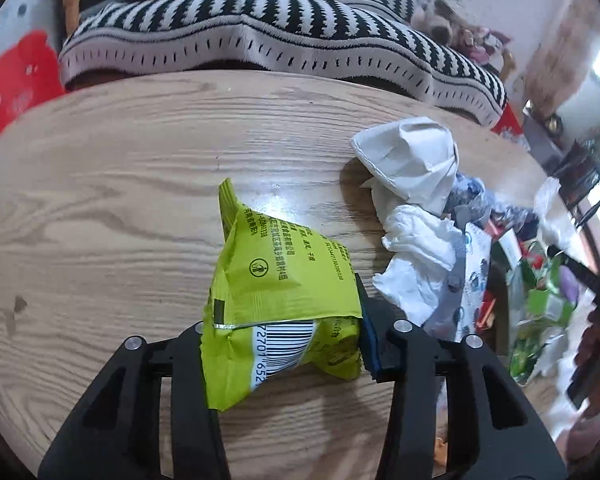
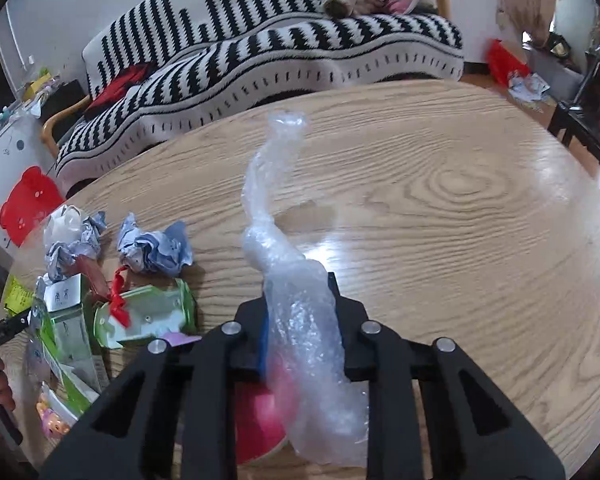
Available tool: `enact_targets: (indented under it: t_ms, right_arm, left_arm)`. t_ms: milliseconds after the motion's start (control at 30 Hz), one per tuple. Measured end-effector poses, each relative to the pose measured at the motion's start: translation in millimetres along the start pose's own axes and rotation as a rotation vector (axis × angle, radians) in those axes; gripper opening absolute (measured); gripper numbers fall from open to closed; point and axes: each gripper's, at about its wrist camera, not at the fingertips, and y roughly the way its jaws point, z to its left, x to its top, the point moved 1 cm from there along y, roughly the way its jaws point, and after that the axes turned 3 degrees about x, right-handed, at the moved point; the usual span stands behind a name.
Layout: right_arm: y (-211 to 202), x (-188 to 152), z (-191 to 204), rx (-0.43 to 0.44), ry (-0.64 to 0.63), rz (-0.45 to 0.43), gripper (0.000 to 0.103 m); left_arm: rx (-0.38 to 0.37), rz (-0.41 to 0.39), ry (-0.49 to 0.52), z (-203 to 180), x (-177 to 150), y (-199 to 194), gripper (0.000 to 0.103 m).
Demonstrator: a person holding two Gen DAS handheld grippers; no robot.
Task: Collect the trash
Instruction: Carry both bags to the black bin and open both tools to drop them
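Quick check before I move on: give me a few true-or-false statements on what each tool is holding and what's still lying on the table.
1. The left tool is shut on a green snack packet. True.
2. The right tool is open and holds nothing. False: it is shut on a twist of bubble wrap.
3. Crumpled white tissue lies on the wooden table, to the right of the packet in the left wrist view. True.
4. The table is bare of other trash. False: crumpled blue-white paper and a green carton lie there.
5. A red sofa stands behind the table. False: the sofa wears a black-and-white striped cover.
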Motion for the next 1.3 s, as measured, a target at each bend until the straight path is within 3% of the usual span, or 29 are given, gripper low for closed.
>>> enact_targets:
  t_ms: [300,400,500,600,733,900,1000,1167,1300]
  right_arm:
    - [-24.3,-5.3,-14.6,-0.048,0.077,-0.045,0.018]
    - [-29.5,-7.8,-13.2,-0.068,0.068,-0.046,0.018]
    - [-33.6,-6.7,-5.6,-0.144,0.022,-0.048,0.018]
    - [-42.7,-7.8,-1.9,-0.153,0.018,-0.061,0.018]
    - [-69.6,-10.4,4.4,-0.155,0.016,-0.102,0.018]
    - [-129.1,-24.9,5.1,-0.143,0.0,-0.147,0.017]
    - [-182.5,-33.1,-8.1,-0.096,0.031,-0.193,0.017]
    - [-262.5,-73.3,-17.0,-0.069,0.026,-0.247,0.017]
    - [-301.8,-133.9,-34.3,-0.086,0.035,-0.241,0.017]
  left_arm:
    - [0.021,-0.001,-0.009,-0.9,-3.1,-20.1,0.043]
    - [0.033,-0.007,-0.013,4.4,-5.5,-28.4,0.043]
    - [0.043,-0.017,-0.011,8.8,-7.6,-35.7,0.043]
    - [0.062,-0.034,0.005,10.3,-11.8,-45.0,0.043]
    - [0.044,-0.088,0.005,7.1,-18.1,-70.6,0.043]
    - [0.078,-0.151,0.072,-15.4,-27.4,-110.4,0.042]
    - [0.036,-0.175,0.107,-37.4,-38.9,-144.4,0.042]
    - [-0.084,-0.233,0.279,-122.0,-73.1,-205.7,0.043]
    - [-0.233,-0.184,0.44,-214.4,-136.3,-216.2,0.043]
